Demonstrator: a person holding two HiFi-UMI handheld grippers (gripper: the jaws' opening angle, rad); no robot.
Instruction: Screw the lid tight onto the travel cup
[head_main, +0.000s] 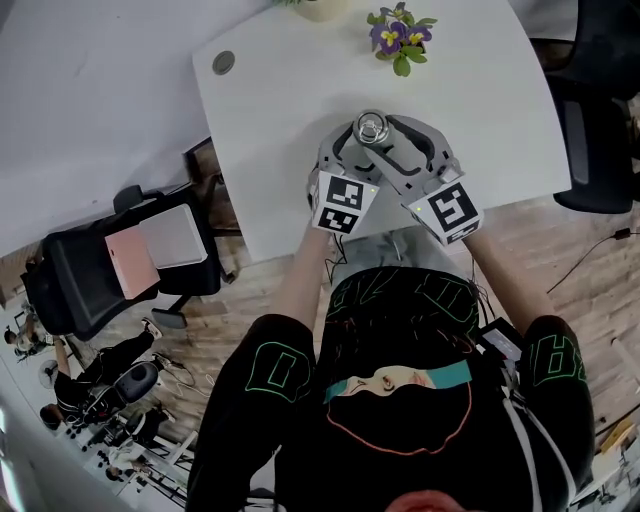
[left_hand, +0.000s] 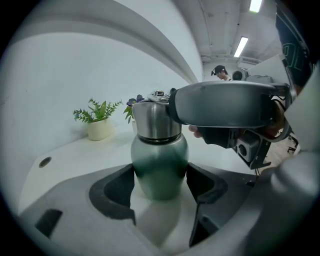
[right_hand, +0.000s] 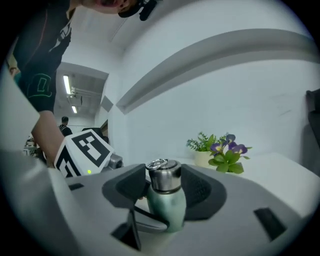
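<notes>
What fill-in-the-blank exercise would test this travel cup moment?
1. The left claw clamps the travel cup by its ___ body.
2. The right claw sits around the cup's steel ___, which carries a ring on top.
3. On the white table, the flowering plant has ___ petals.
Missing words: green; lid; purple.

Your head camera looks steeply down from well above onto the near edge of the counter (head_main: 300, 90). The camera on your left tool (left_hand: 160, 187) sits low and very close, facing along its jaws across the counter. The one on your right tool (right_hand: 165, 182) looks in from the other side, nearly level, and all three views share the travel cup (right_hand: 167, 205) and purple flowers (right_hand: 227, 152).
</notes>
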